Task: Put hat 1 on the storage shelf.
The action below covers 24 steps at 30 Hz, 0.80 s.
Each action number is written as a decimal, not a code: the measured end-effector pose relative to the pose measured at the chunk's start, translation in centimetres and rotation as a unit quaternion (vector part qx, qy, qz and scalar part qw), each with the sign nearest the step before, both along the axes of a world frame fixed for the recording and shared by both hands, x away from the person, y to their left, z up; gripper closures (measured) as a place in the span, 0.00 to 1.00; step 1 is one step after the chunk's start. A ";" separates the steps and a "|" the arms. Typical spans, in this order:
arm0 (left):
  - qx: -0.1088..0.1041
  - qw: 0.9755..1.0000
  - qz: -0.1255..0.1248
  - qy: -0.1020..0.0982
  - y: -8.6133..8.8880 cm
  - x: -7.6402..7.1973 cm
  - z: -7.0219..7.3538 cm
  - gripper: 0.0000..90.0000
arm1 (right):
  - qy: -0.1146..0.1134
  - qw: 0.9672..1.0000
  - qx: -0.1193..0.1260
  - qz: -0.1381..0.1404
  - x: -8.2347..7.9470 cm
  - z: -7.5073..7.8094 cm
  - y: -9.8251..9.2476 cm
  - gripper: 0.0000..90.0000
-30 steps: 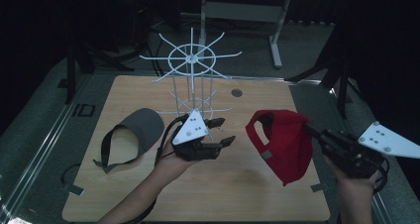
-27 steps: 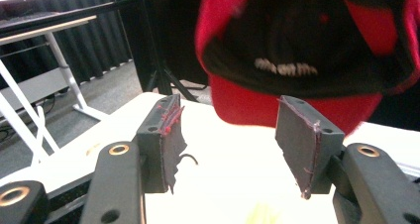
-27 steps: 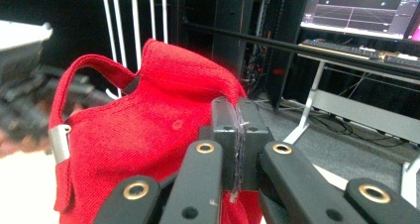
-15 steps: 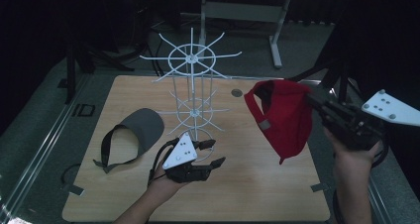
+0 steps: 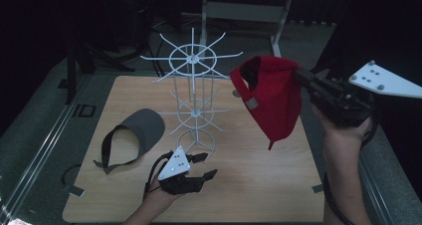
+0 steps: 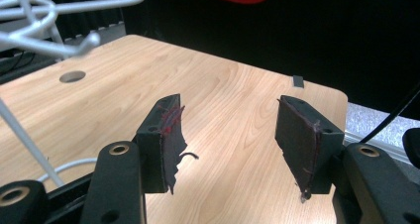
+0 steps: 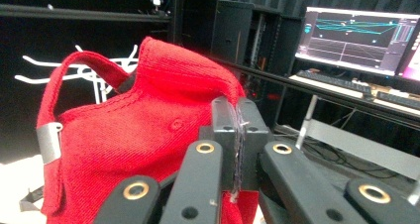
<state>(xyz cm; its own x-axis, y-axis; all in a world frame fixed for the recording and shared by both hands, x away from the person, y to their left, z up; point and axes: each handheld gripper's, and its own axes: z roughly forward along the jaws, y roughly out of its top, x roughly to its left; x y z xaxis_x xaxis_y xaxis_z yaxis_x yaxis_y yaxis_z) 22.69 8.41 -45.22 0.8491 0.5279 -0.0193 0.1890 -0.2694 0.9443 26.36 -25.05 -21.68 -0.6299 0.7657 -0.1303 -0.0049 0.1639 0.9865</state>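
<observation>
- Holding one red cap [image 5: 274,98] aloft beside one white wire rack [image 5: 193,85], the right gripper [image 5: 304,80] was clenched on it.
- Left gripper [image 5: 205,166] rested released on the surface [image 5: 259,180].
- One grey visor [image 5: 134,135] lay there.

1. The wire rack [image 5: 193,100] stands on the table [image 5: 259,170], near its middle and toward the far edge.
2. The visor [image 5: 134,135] lies on the table left of the rack — apart from it.
3. The left gripper [image 5: 201,166] sits low, just before the rack's base.
4. The cap [image 5: 273,98] hangs above the table's right side, right of the rack — held by the right gripper [image 5: 301,80].
</observation>
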 end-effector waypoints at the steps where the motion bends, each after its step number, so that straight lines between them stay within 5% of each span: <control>1: 0.000 1.000 0.002 0.003 0.1 0.0 -0.2 0.49 | 0.002 1.000 0.000 0.002 0.1 0.0 0.3 0.99; 12: 0.006 1.000 0.011 0.007 0.6 -0.3 -1.3 0.49 | 0.022 0.999 -0.023 0.010 0.6 -2.4 1.5 0.99; 24: 0.004 1.000 0.025 0.011 1.4 -0.3 -2.6 0.49 | 0.048 0.998 -0.022 0.034 0.4 -5.5 1.2 0.99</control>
<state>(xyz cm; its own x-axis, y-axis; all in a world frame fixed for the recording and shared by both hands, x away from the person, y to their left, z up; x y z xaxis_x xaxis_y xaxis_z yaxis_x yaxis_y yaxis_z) 22.38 9.82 -47.86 0.8211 0.5698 -0.0331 0.2235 -0.2676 0.9373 26.78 -23.84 -27.17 -0.6909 0.7160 -0.0996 0.0769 0.2098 0.9747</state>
